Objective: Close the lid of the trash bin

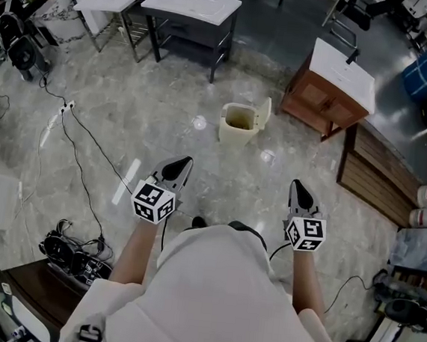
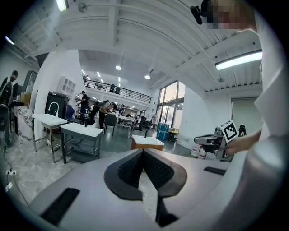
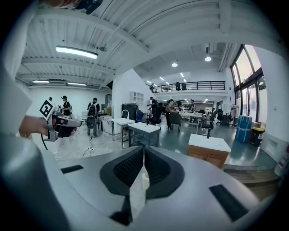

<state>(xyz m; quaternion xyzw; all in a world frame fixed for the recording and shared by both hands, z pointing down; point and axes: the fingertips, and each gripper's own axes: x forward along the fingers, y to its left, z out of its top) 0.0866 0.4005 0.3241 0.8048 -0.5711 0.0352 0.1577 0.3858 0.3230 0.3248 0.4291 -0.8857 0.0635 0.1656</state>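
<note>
Trash bin (image 1: 234,135) well beyond right tool (image 1: 297,184)

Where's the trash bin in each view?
Head view: trash bin on the floor, upper centre, lid up.
Left gripper view: not in it; the left tool blocks the floor ahead.
Right gripper view: probably the pale sliver low centre, in the gap under the shut tips of the right tool.
Shared landmark: wooden cabinet with white top.

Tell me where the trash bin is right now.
In the head view the trash bin stands on the floor just right of centre, between the dark-framed sink table at its upper left and the wooden cabinet at its right.
</note>
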